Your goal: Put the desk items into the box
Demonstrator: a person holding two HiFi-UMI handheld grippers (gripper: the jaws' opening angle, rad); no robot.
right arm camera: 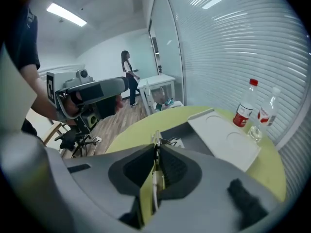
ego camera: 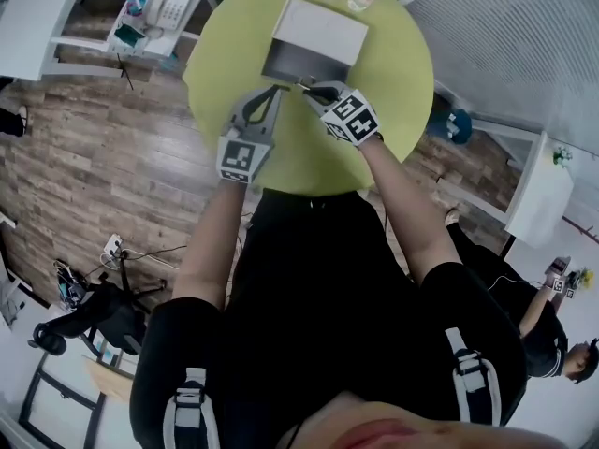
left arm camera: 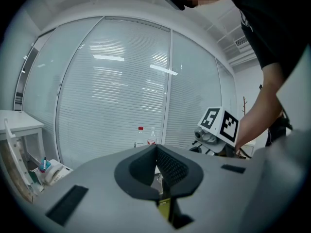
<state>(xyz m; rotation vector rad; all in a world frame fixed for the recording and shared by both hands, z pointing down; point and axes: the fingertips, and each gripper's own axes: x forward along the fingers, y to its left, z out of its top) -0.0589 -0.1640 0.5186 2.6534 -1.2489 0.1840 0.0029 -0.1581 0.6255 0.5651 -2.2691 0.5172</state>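
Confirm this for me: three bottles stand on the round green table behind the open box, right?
Not three. Two bottles stand on the round green table behind the open box. The right gripper view shows both, one with a red cap and one clear.

Head view steeply down; right gripper view shares box point(ego camera: 290, 64)

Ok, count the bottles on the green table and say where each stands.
2. Both stand at the table's far edge beyond the box: a red-capped bottle and, right beside it, a second bottle. The box could hide others.
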